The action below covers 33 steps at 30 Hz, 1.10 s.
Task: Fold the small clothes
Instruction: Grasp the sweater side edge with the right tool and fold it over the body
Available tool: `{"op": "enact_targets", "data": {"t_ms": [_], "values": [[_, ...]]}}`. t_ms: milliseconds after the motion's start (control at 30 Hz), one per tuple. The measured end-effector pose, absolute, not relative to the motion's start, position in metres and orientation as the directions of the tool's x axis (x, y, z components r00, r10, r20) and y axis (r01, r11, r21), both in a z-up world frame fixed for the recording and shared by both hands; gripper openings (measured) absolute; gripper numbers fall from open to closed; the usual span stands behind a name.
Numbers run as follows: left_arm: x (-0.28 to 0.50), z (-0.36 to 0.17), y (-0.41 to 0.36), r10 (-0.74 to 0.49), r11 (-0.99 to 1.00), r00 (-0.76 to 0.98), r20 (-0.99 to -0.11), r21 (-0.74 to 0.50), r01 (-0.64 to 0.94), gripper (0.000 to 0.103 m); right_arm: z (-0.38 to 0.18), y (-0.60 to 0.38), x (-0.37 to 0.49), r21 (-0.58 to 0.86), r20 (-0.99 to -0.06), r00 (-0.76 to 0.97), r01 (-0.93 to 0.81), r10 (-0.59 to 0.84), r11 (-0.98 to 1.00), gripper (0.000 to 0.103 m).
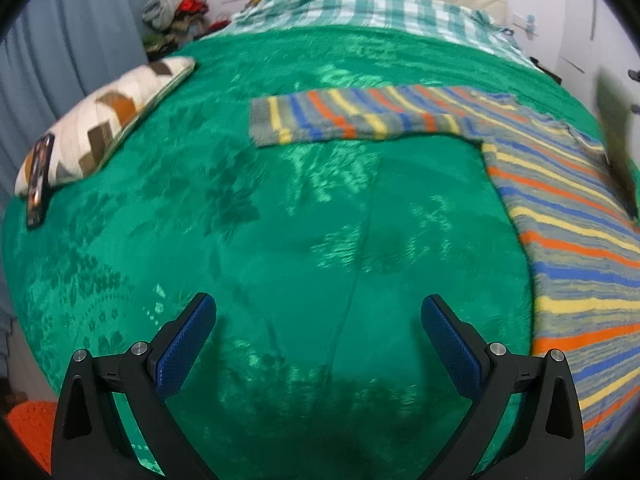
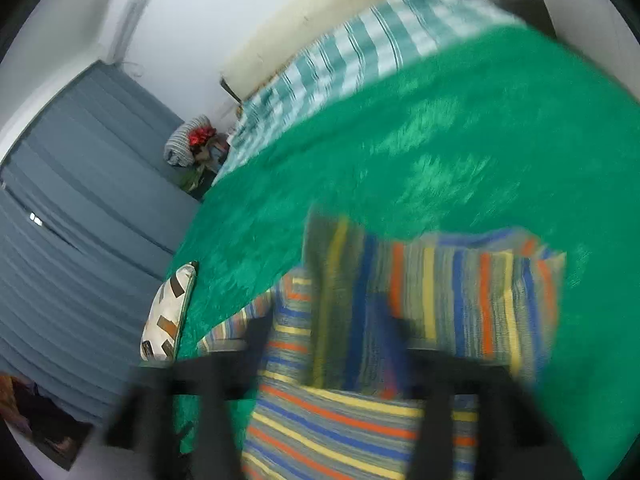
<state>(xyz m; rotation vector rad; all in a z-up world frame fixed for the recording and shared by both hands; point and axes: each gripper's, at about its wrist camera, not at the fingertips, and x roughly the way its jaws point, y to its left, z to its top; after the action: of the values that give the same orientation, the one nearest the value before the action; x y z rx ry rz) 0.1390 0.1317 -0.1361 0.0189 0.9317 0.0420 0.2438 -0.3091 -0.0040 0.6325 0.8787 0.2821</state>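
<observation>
The striped sweater (image 1: pixel 560 216) lies on the blanket (image 1: pixel 280 220), right of the cushion (image 1: pixel 108 116)

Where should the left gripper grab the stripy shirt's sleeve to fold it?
Probably the sleeve by its cuff end, the free short edge pointing towards the pillow. It lies flat and straight on the green blanket, with bare blanket beyond it. Bring the left gripper, jaws open, in low from the pillow side and pinch that edge.
</observation>
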Motion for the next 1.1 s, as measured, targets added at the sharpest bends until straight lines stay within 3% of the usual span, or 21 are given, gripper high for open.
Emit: {"op": "enact_targets", "data": {"t_ms": [233,433,500,533,600,733,800,867,1100], "values": [[0.141,-0.132,0.142,0.002,0.997,0.602,-0.798,-0.041,-0.059,0.102,-0.018,-0.336,0.222,0.633,-0.637,0.637,0.111,0.434,0.766,0.063],[0.143,-0.14,0.125,0.028,1.0,0.588,-0.808,0.018,-0.023,0.102,-0.084,-0.359,0.21,0.673,-0.689,0.528,0.214,0.496,0.708,0.062],[0.14,-0.142,0.119,0.047,0.998,0.586,-0.809,0.057,-0.001,0.102,-0.116,-0.363,0.206,0.634,-0.743,0.49,0.298,0.456,0.713,0.06],[0.138,-0.142,0.118,0.053,0.998,0.586,-0.808,0.069,0.004,0.102,-0.134,-0.37,0.201,0.539,-0.818,0.446,0.379,0.362,0.752,0.059],[0.136,-0.141,0.117,0.057,0.997,0.588,-0.807,0.081,0.014,0.102,-0.142,-0.381,0.191,0.499,-0.842,0.443,0.419,0.308,0.759,0.03],[0.136,-0.137,0.119,0.034,0.998,0.6,-0.799,0.059,0.021,0.102,-0.101,-0.384,0.152,0.413,-0.83,0.528,0.364,0.181,0.835,0.039],[0.139,-0.137,0.119,0.027,0.999,0.599,-0.8,0.048,0.019,0.102,-0.086,-0.381,0.13,0.37,-0.825,0.545,0.316,0.152,0.874,0.053],[0.142,-0.14,0.118,0.022,0.999,0.592,-0.805,0.04,0.016,0.102,-0.077,-0.379,0.103,0.279,-0.829,0.554,0.295,0.074,0.914,0.058],[0.142,-0.141,0.116,0.025,0.999,0.593,-0.805,0.044,0.018,0.102,-0.096,-0.395,0.012,0.146,-0.809,0.573,0.409,-0.129,0.901,0.063]]}}
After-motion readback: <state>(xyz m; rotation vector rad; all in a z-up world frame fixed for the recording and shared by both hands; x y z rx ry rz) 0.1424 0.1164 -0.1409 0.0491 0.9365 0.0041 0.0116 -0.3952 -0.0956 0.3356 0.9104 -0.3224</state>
